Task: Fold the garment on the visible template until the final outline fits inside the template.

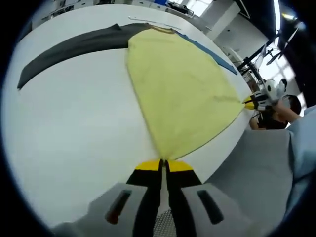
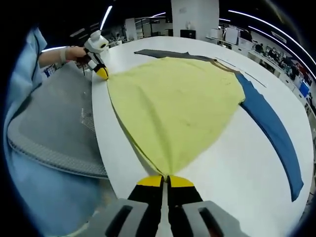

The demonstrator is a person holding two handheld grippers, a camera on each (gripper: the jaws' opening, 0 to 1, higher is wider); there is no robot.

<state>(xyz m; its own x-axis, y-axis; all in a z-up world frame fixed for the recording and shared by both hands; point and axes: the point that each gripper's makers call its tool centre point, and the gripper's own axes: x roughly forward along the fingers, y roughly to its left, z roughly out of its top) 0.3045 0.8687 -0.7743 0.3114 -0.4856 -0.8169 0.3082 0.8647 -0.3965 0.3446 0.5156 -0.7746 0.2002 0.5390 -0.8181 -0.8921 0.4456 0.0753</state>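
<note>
The yellow garment (image 1: 180,94) lies spread on the white table (image 1: 74,133), w/ a dark grey strip (image 1: 69,47) and a blue strip (image 2: 271,128) beside it. Left gripper (image 1: 163,165) pinches one bottom corner tight; right gripper (image 2: 165,180) pinches the other. It looks soft, thin and floppy (prob. light), so hold corners and lift both together.

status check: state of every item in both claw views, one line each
yellow garment: spread on the table, two near corners pinched and pulled taut.
left claw: shut on yellow garment corner.
right claw: shut on yellow garment corner.
grey sleeve: lying flat, stretched out to one side.
blue sleeve: lying flat, stretched out to the other side.
white table: bare around the garment.
grey chair: at the table edge beside the person.
</note>
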